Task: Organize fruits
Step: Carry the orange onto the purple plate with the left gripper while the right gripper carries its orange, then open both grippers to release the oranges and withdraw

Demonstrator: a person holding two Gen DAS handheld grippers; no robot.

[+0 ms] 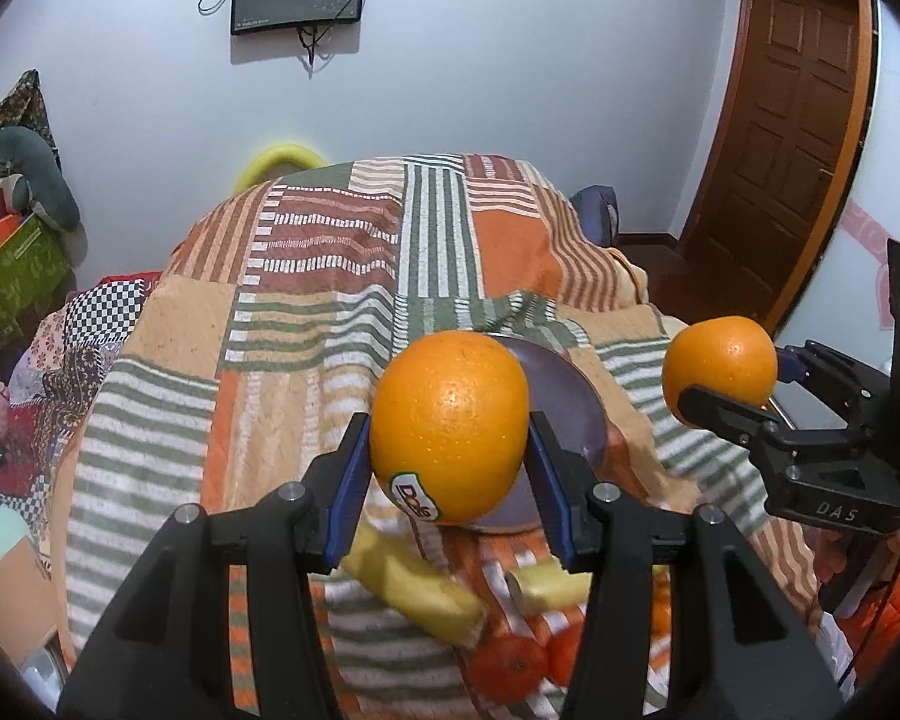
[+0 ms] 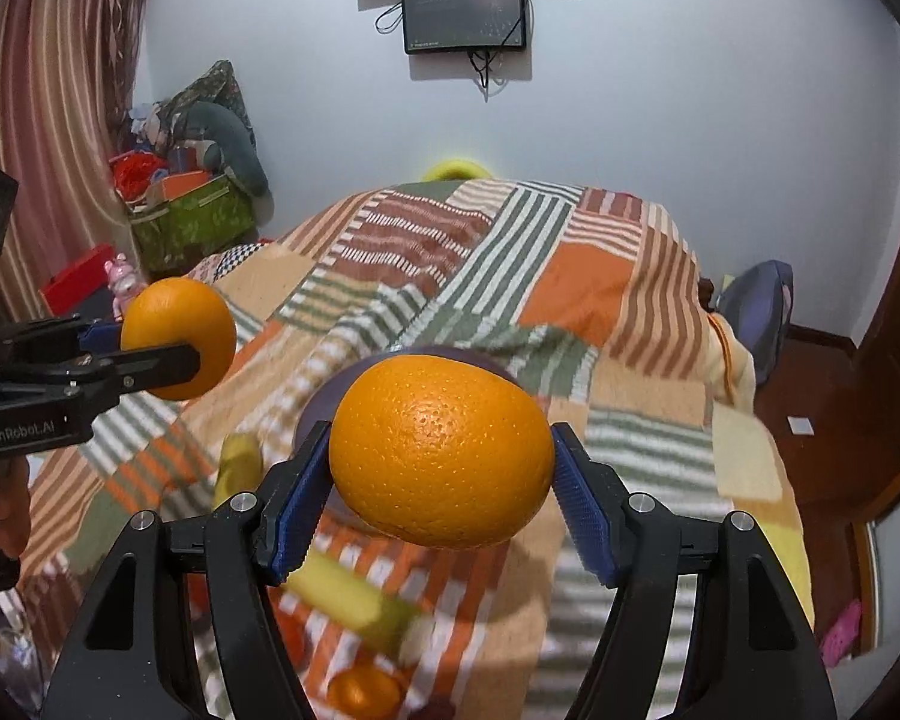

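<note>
My left gripper (image 1: 450, 450) is shut on a large orange (image 1: 450, 426) with a sticker, held above the striped blanket. My right gripper (image 2: 441, 468) is shut on a second orange (image 2: 444, 456). Each gripper shows in the other's view: the right one with its orange (image 1: 720, 369) at the right, the left one with its orange (image 2: 177, 336) at the left. A purple plate (image 1: 564, 396) lies on the blanket behind the left orange, and its rim (image 2: 450, 351) shows behind the right orange. Bananas (image 1: 414, 588) and small tangerines (image 1: 507, 666) lie below.
The patchwork blanket (image 1: 330, 300) covers a bed. A green box (image 2: 192, 228) with clutter stands at the left wall. A wooden door (image 1: 792, 138) is at the right. A monitor (image 2: 465, 12) hangs on the wall.
</note>
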